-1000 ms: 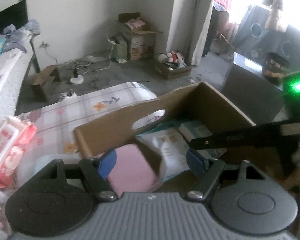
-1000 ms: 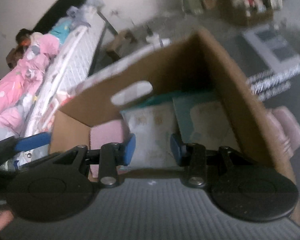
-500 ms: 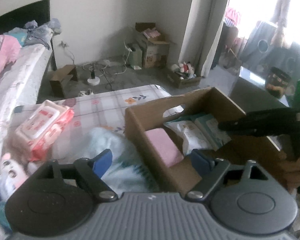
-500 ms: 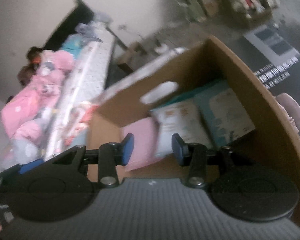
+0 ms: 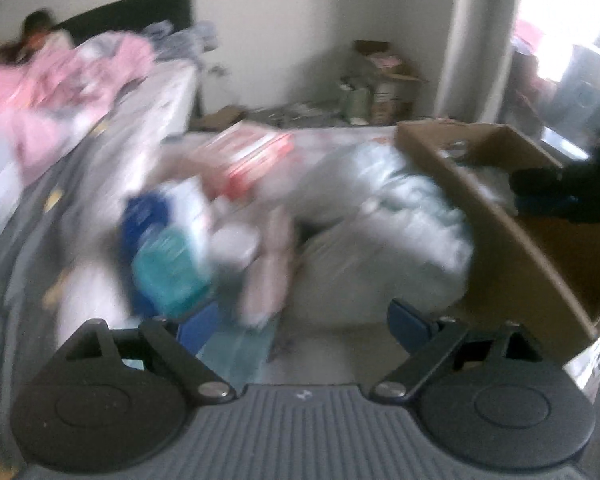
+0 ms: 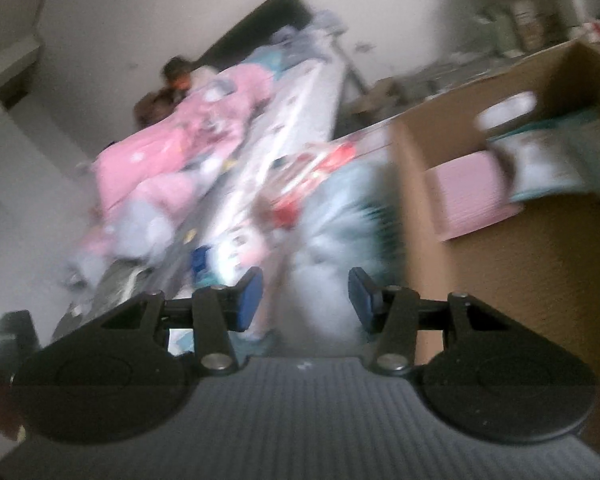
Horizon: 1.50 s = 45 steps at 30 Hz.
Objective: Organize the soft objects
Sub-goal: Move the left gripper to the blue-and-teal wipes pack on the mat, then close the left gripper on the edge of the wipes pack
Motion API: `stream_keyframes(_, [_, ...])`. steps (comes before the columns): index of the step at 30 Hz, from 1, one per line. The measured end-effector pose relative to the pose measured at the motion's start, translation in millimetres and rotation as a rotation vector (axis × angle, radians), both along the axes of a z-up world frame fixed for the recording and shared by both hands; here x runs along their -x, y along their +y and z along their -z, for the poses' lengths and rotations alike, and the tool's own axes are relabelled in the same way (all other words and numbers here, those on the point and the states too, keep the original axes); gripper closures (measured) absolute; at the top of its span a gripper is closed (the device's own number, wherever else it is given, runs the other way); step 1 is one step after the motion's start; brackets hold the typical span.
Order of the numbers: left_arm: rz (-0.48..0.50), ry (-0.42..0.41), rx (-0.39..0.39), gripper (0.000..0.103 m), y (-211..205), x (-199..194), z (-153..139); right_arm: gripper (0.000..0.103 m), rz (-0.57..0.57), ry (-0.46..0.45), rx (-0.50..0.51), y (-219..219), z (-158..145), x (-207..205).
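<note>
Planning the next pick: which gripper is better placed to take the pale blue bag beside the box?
Left, probably: the left gripper is opening wide, empty, facing the pale blue bag. The right gripper gapes narrower.

box (image 6: 480, 280): matt brown cardboard | pale bag (image 5: 388, 216): glossy plastic film | red pack (image 5: 256, 156): shiny wrap | bedding (image 6: 172, 160): soft pink cloth

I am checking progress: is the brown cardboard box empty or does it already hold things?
Not empty. The brown cardboard box holds a flat pink pack and a pale soft packet; bare floor remains.
</note>
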State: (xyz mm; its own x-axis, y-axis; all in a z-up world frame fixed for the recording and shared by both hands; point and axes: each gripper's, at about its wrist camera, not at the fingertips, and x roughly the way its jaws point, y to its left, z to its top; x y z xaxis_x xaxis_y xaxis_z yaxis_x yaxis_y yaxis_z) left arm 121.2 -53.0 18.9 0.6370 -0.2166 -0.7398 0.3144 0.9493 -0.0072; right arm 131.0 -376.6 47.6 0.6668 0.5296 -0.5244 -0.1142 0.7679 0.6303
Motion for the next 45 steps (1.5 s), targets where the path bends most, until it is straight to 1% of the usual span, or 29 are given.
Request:
stream_keyframes(4, [-0.087,0.020,0.006,0.011,39,24,11,0.056,-0.090,0.015,-0.057,52,6,-4])
stream_keyframes(7, [-0.143,0.016,0.022,0.011,61,39,19,0.056,-0.149,0.035,-0.086,89,14,-8])
stream_keyframes(10, [-0.178,0.019,0.037,0.011,74,47,26,0.055,-0.198,0.059,-0.086,121,26,-10])
stream_keyframes(13, [-0.192,0.028,0.056,0.014,83,49,32,0.055,-0.223,0.109,-0.084,146,43,-11])
stream_keyframes(16, [-0.193,-0.014,0.048,0.014,86,45,30,0.055,-0.232,0.149,-0.094,165,56,-18])
stream_keyframes(20, [-0.181,-0.115,0.010,0.015,83,25,22,0.055,-0.229,0.125,-0.084,177,58,-30])
stream_keyframes(23, [-0.159,-0.190,-0.013,0.015,80,4,19,0.055,-0.211,0.097,-0.082,185,55,-49])
stream_keyframes(27, [-0.148,-0.210,-0.031,0.019,79,-32,22,0.055,-0.193,0.083,-0.088,194,58,-84])
stream_keyframes(31, [-0.135,-0.179,-0.024,0.019,79,-68,31,0.055,-0.189,0.041,-0.060,209,61,-121])
stream_keyframes(34, [-0.140,-0.123,-0.009,0.018,82,-92,40,0.054,-0.193,0.026,-0.027,222,68,-150])
stream_keyframes(37, [-0.154,-0.068,0.026,0.014,85,-113,47,0.043,-0.194,0.021,-0.017,230,80,-173])
stream_keyframes(40, [-0.160,-0.019,0.044,0.014,85,-129,55,0.043,-0.213,0.044,-0.056,233,94,-188])
stream_keyframes(43, [-0.180,-0.008,0.033,0.015,85,-138,61,0.043,-0.240,0.050,-0.071,238,102,-195])
stream_keyframes(45, [-0.189,0.006,0.044,0.018,86,-143,64,0.043,-0.252,0.043,-0.061,241,103,-194])
